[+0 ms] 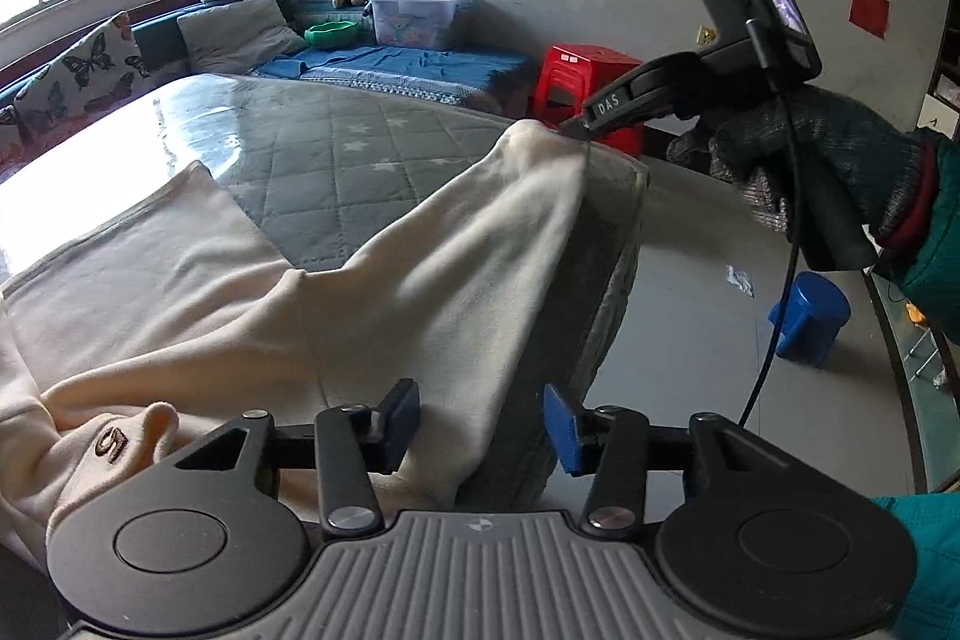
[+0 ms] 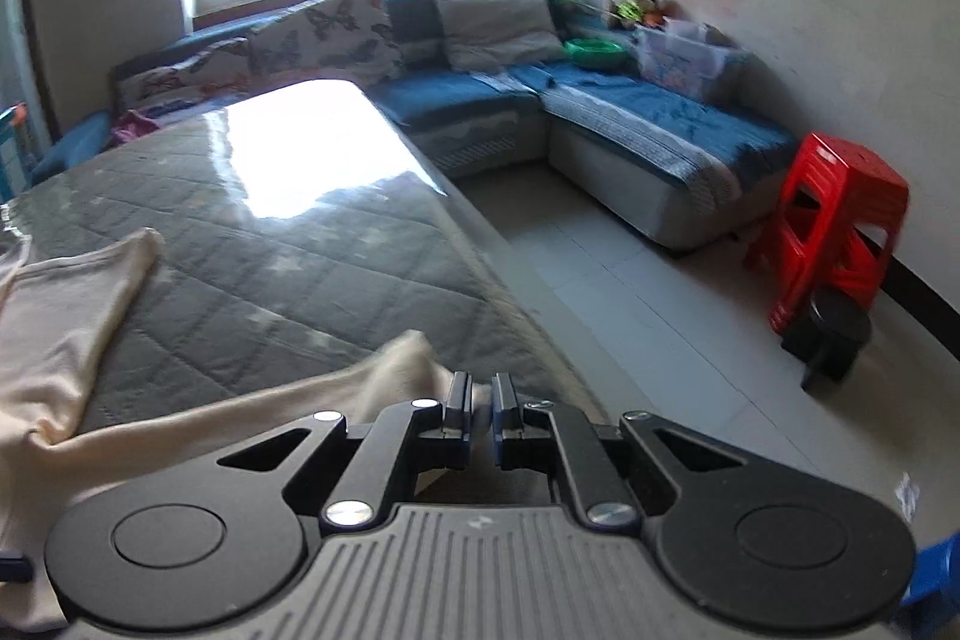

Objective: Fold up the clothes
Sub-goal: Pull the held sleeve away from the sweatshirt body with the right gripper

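Quilted table: right tool pinches cream garment

Between the spread blue pads of the left gripper lies only cream garment and the table edge. Ahead of it the quilted top is bare. To its right, the right gripper and gloved hand block passage. Beyond the right claw, open floor, then a red stool.
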The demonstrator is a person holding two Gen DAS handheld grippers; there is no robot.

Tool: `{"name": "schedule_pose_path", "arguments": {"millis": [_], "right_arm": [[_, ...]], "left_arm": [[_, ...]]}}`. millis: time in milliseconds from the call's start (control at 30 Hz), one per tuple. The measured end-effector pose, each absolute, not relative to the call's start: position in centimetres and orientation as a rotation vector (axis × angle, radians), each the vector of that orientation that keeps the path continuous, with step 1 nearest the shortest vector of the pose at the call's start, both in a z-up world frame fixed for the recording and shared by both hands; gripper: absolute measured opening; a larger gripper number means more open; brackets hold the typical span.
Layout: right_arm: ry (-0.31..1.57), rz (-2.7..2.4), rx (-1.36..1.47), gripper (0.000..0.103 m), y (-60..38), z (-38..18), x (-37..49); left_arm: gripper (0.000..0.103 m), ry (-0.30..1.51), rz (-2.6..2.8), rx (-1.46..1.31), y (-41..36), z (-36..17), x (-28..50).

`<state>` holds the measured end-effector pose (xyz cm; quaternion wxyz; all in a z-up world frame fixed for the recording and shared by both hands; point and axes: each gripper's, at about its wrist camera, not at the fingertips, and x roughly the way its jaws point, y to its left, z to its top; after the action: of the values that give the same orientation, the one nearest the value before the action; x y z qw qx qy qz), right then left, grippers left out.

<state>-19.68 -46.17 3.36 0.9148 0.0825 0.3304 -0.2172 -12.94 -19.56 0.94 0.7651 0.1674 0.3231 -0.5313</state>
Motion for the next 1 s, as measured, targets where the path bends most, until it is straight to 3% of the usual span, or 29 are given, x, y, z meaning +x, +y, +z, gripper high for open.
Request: {"name": "schedule_pose_path", "arguments": {"millis": [667,1000], "right_arm": [[0.742,-0.324,0.135,0.009,-45.2,0.9,-17.1],[0.752,-0.315,0.12,0.016,-45.4,0.8,-16.5]], "left_arm": [[0.052,0.791,-1.003,0.196,-22.5,1.9,-7.4],[0.055,0.742,-0.955,0.124,-20.2,4.0,-6.4]]}}
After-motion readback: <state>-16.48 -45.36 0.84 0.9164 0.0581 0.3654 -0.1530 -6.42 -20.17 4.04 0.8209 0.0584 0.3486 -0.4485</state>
